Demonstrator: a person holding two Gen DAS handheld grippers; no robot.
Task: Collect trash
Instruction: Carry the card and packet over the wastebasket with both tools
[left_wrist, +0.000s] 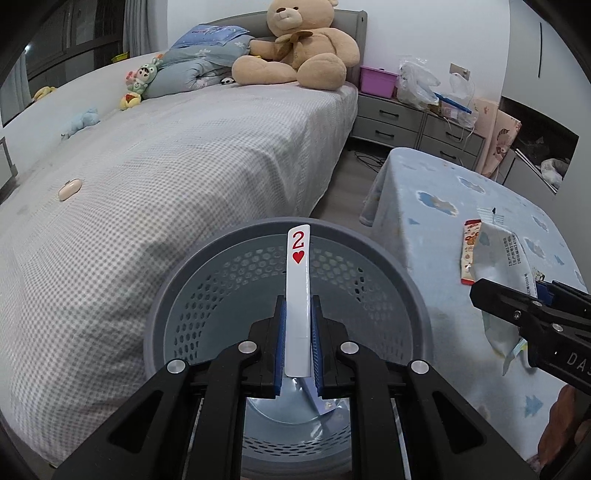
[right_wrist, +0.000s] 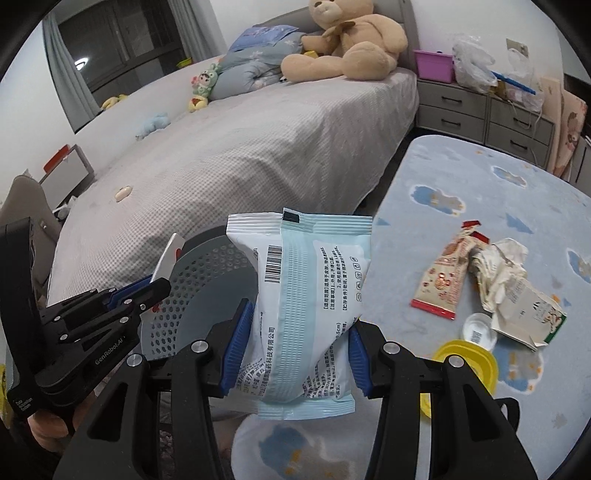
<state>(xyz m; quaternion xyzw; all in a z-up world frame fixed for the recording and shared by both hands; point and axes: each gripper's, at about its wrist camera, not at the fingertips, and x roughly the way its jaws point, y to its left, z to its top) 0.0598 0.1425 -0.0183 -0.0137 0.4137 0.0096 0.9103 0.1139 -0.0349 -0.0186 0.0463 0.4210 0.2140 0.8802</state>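
My left gripper (left_wrist: 298, 301) is shut on a bent playing card (left_wrist: 297, 280), a two of hearts, held over the grey perforated basket (left_wrist: 192, 264). My right gripper (right_wrist: 299, 317) is shut on a white and light-blue wipes packet (right_wrist: 306, 280), beside the basket (right_wrist: 199, 269) and over the table's edge. In the right wrist view the left gripper (right_wrist: 162, 286) shows at the left with the card (right_wrist: 170, 254). In the left wrist view the right gripper (left_wrist: 476, 291) enters from the right with the packet (left_wrist: 498, 258).
On the cloud-patterned tablecloth (right_wrist: 461, 177) lie a red and cream snack wrapper (right_wrist: 441, 284), crumpled paper (right_wrist: 498, 266), a torn carton (right_wrist: 532, 314), a clear lid (right_wrist: 478, 328) and a yellow lid (right_wrist: 469, 358). A bed (left_wrist: 184, 147) with a teddy bear (left_wrist: 295, 48) runs left of the basket.
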